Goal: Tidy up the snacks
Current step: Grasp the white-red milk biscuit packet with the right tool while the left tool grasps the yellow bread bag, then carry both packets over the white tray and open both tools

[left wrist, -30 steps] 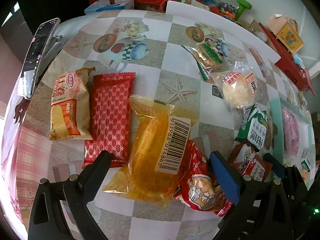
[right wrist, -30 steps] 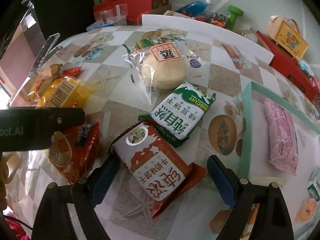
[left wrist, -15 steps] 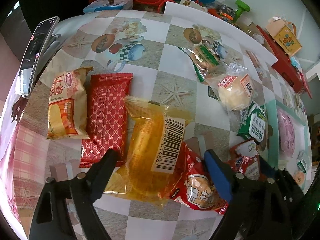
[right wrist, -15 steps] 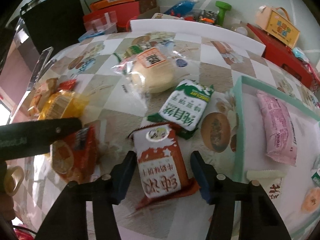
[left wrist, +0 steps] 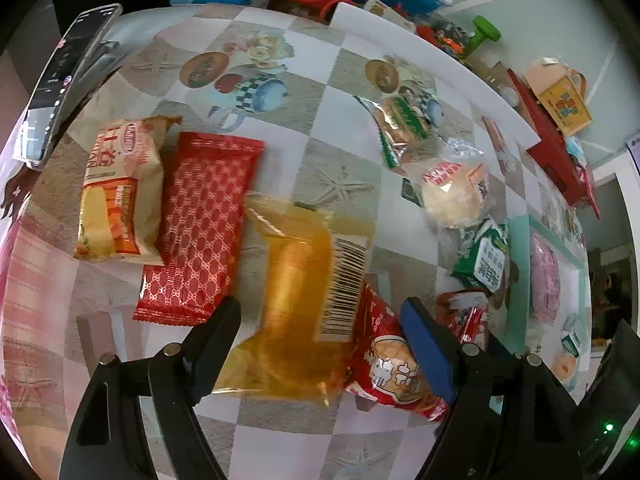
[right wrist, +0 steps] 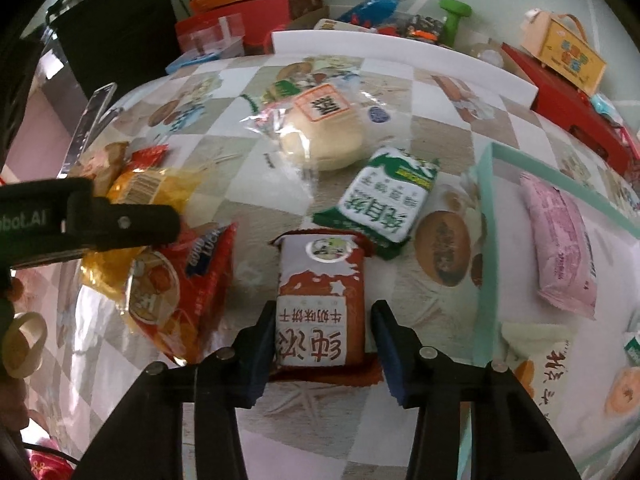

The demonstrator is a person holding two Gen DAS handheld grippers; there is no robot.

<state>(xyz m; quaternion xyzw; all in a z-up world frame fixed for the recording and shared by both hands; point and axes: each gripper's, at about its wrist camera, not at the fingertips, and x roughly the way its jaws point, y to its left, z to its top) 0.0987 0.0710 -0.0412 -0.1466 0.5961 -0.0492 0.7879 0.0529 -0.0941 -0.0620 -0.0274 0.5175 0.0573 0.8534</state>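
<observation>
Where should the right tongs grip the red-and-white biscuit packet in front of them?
Grip the red-and-white biscuit packet across its long side edges near the closer end, coming straight from above. It lies flat, lengthwise between the right tongs, whose fingers already flank both sides.

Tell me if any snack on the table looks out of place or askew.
Two overlap: the yellow clear-wrapped snack lies partly on the red round-biscuit packet. The rest lie loose at mixed angles; only the pink packet is clearly in the teal tray. Nothing looks spilled or torn.
</observation>
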